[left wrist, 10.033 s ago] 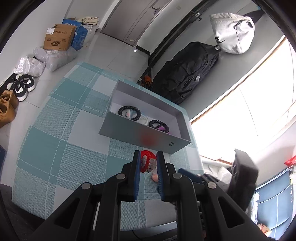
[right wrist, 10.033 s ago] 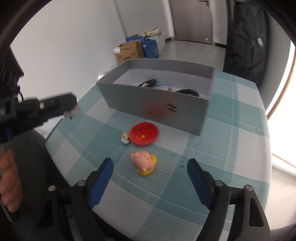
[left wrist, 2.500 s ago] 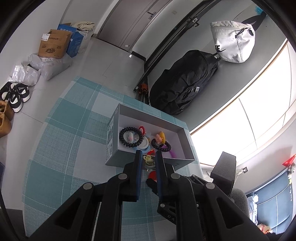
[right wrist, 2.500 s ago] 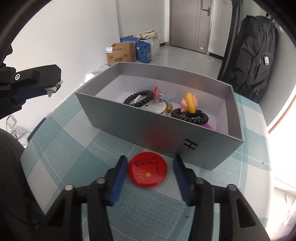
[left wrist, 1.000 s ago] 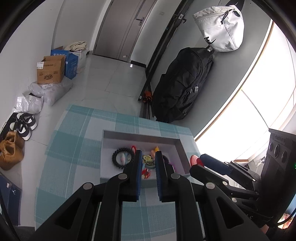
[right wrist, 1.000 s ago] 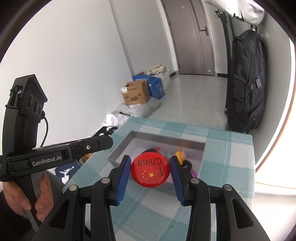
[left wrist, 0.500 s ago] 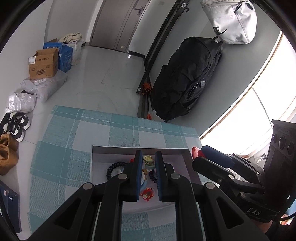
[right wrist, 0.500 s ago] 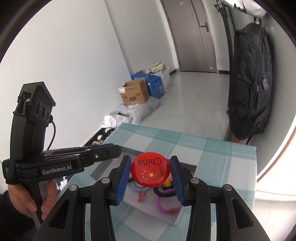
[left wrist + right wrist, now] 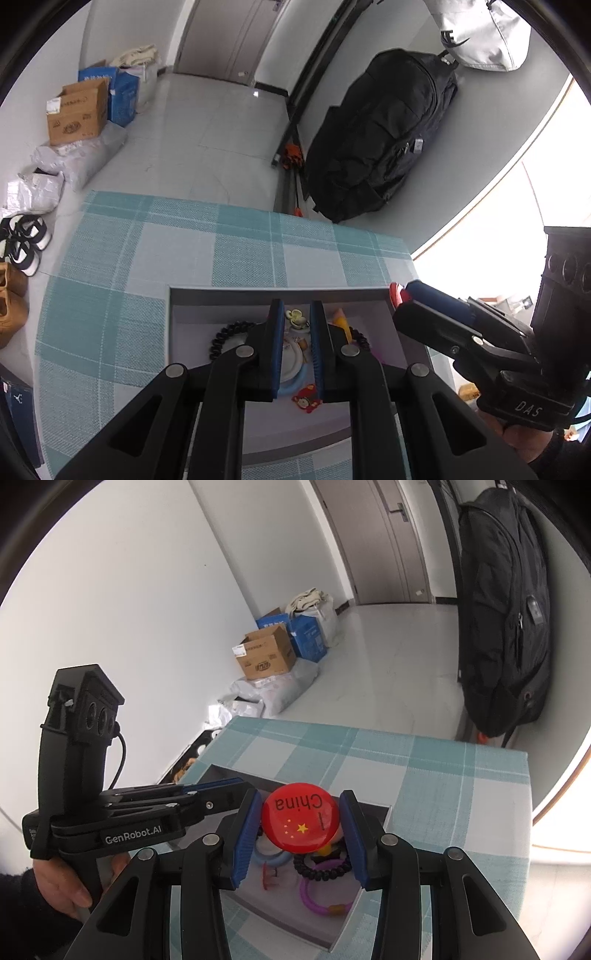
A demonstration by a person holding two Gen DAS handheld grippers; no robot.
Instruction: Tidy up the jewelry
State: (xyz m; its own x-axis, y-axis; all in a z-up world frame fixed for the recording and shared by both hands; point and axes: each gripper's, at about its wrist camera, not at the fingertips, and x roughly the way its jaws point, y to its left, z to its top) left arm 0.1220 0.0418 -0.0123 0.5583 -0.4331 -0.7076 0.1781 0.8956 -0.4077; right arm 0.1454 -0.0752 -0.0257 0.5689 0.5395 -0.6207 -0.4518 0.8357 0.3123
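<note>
Red and glossy, the China badge (image 9: 300, 821) sits clamped between our right claw (image 9: 300, 827) pads, hanging above the grey box (image 9: 373, 808) on the checked worktop (image 9: 424, 771). Our left claw (image 9: 297, 325) is clenched on a small yellow-green trinket (image 9: 294, 317), held over the same box, above the white dish (image 9: 291, 356) and black coil band (image 9: 221, 338).

We judge the risk to be collision: both claws crowd one opening, and a careless drop could knock them together. The badge's rounded edge could slip from the pads and land outside the box if released near the wall. The purple ring (image 9: 321, 897) and black beaded bracelet (image 9: 321, 869) lie directly beneath the badge.
</note>
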